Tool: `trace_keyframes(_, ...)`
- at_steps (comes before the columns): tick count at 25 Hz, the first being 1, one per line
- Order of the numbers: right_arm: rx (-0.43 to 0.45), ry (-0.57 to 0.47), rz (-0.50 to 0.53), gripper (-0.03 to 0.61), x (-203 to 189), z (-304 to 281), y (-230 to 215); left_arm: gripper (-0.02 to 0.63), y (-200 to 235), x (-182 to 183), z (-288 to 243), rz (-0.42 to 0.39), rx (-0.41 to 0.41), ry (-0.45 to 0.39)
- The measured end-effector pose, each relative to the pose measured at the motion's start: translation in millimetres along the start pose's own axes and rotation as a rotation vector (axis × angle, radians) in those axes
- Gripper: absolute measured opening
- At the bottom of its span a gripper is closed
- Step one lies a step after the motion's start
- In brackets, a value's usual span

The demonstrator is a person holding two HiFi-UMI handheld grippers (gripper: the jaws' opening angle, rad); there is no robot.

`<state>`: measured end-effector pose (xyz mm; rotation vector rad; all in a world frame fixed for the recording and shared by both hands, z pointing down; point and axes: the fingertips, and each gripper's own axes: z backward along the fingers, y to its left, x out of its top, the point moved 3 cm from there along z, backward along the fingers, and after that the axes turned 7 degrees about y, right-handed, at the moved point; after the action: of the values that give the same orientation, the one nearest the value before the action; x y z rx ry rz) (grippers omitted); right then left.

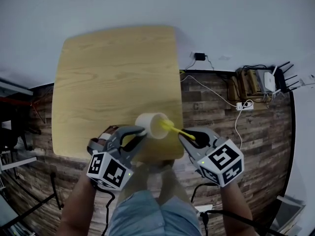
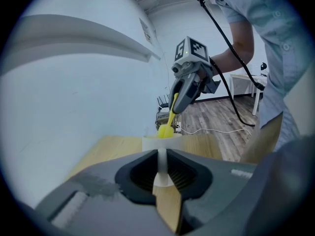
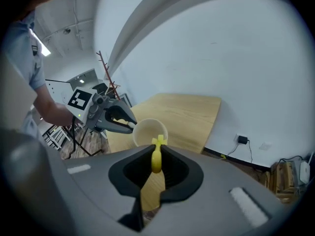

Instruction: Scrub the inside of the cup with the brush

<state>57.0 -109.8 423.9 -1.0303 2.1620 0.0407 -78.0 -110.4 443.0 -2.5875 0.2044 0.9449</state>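
Two grips going here, one per hand.

Head view first: my left jaws [image 1: 140, 132] are pinched on the rim of the cup [image 1: 151, 124]. The cup is tipped over the front right corner of the worktop [image 1: 98, 73], with its mouth turned toward my right side. My right jaws [image 1: 189, 137] hold the yellow brush [image 1: 176, 131] by the handle. The handle's long axis runs from those jaws straight at the cup's mouth, and the head sits right at the rim.

Left gripper view: the jaws are narrow and clamped on the thin white wall of the cup [image 2: 161, 142]. The brush [image 2: 170, 119] slants down from the right jaws [image 2: 179, 107] on the far side, with its head at the opening.

Right gripper view: the jaws are closed on the brush's handle [image 3: 156, 160], and the cup [image 3: 150, 131] is dead ahead, just past the brush tip. Its open mouth faces me, and the left jaws [image 3: 130, 126] grip its left edge. I can't tell whether the head touches the inner wall yet.

My guess is the next move is just a push along the handle's line, deeper into the cup. The right hand does the travelling and the left keeps the mouth aimed at it.
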Motion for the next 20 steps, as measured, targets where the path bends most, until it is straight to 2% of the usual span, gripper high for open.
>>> trace_keyframes(3, 0.010, 0.009, -0.051, 0.040, -10.8, -1.5, 5.7, 0.075, 1.1, 3.2, 0.7, 0.041, 0.013, -0.005)
trace_keyframes(7, 0.067, -0.023, -0.132, 0.040, -12.4, -4.0, 13.8, 0.075, 0.3, 2.7, -0.8, 0.012, 0.021, -0.001)
trace_keyframes(14, 0.162, -0.076, -0.212, 0.040, -1.5, -4.6, 29.8, 0.075, -4.8, 3.0, -4.9, -0.009, 0.022, -0.004)
trace_keyframes(20, 0.167, -0.135, -0.266, 0.040, 15.6, 1.4, 24.7, 0.075, -4.5, -0.1, -7.1, 0.018, 0.041, -0.017)
